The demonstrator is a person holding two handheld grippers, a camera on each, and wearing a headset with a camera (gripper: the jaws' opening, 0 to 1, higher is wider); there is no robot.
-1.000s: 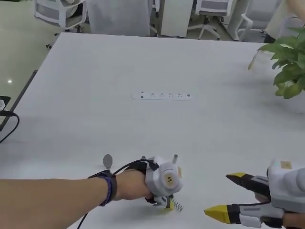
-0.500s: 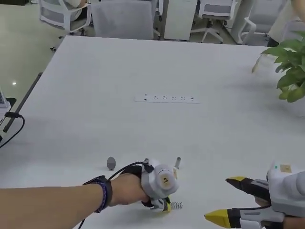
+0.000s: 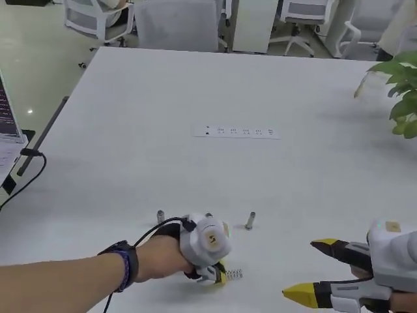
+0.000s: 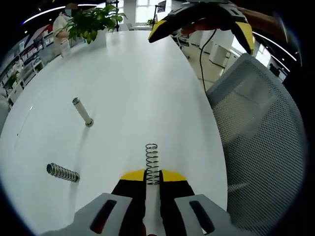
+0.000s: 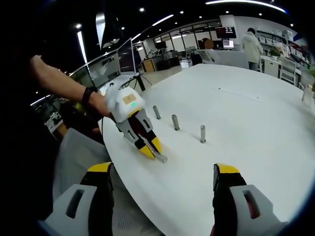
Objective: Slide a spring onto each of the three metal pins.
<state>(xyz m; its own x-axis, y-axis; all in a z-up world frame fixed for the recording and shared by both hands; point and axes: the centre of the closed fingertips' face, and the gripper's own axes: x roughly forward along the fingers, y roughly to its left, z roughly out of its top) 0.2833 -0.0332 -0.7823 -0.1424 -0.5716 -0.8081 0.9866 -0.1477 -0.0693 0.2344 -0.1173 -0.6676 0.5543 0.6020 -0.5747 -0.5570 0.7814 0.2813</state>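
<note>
Between the jaws: left claw [image 4: 152, 175] clamped on one spring [image 4: 151, 156] by its near end, free end jutting forward past the yellow tips, low over the surface.
Right claw [image 3: 305, 268]: spread wide, holding nothing, hovering well apart from the pins.
Ahead of the spring: bare pin [image 4: 82, 111], apart from the coil, probably the target.
Beside it: sprung pin [image 4: 62, 171], already wearing a coil, so likely done.
End pin [image 5: 156, 112]: too small to tell whether bare or sprung.
Step in hand: judged as bringing the held spring to the bare pin.
Doing it well: turn the wrist until the open end faces the pin top, match the coil's axis to the pin, lower straight, loosen only once a few turns have caught.
Risk: too hard a pinch may squash the coil, and a skewed approach may flick it away.
Surface [image 3: 195, 91]: white, broad, smooth, with a power strip [image 3: 237, 132] well beyond the pins.
Room: office chairs [image 3: 176, 23] past the far edge, a leafy plant [image 3: 405, 85] at the right.
</note>
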